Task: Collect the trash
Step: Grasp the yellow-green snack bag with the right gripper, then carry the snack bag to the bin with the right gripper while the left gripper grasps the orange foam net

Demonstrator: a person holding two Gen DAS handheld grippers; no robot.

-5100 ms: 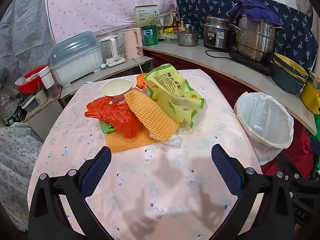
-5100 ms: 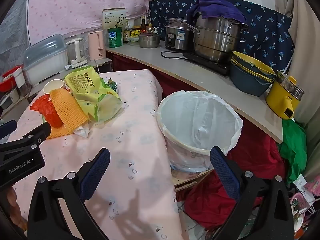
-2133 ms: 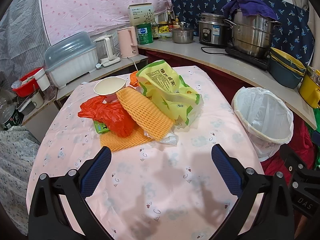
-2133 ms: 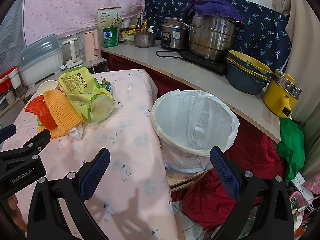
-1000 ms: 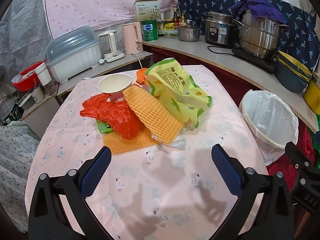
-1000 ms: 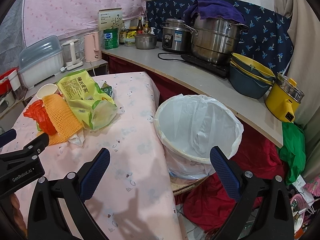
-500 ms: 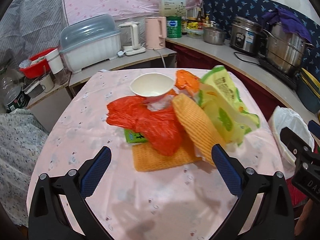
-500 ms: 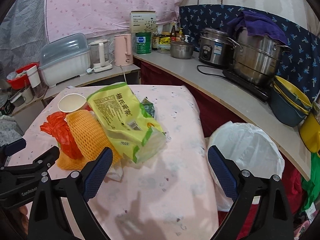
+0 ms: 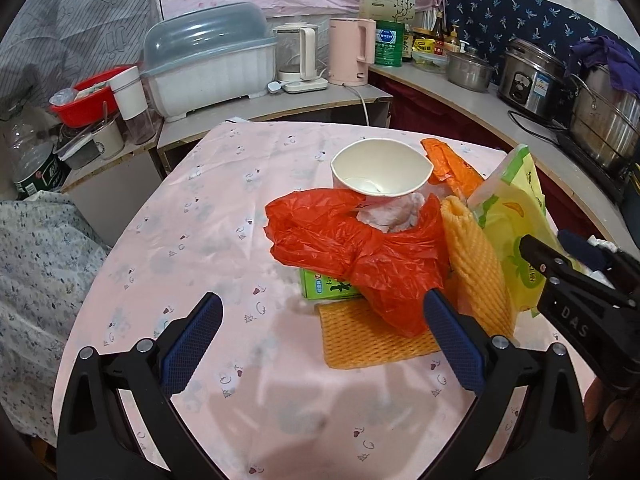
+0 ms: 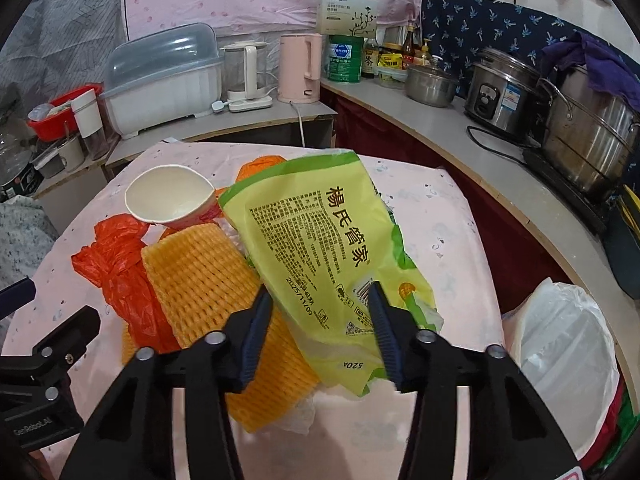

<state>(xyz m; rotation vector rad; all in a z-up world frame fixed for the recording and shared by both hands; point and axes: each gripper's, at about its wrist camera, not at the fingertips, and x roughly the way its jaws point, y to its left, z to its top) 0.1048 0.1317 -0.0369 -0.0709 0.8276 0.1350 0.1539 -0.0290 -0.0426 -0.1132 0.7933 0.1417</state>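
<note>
Left tongs (image 9: pixel 322 342) spread wide, hovering over the pink counter (image 9: pixel 192 240) near the red plastic bag (image 9: pixel 352 248). Right tongs (image 10: pixel 320 326) half closed, straddling the yellow-green snack bag (image 10: pixel 328 248) atop the trash pile, not clamped. Lined bin (image 10: pixel 568 360) far right.

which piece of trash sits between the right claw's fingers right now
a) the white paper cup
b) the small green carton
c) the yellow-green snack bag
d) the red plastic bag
c: in the right wrist view the right claw has a finger on each side of the lower end of the yellow-green snack bag, jaws only partly closed, so a firm grip is not clear.
</note>
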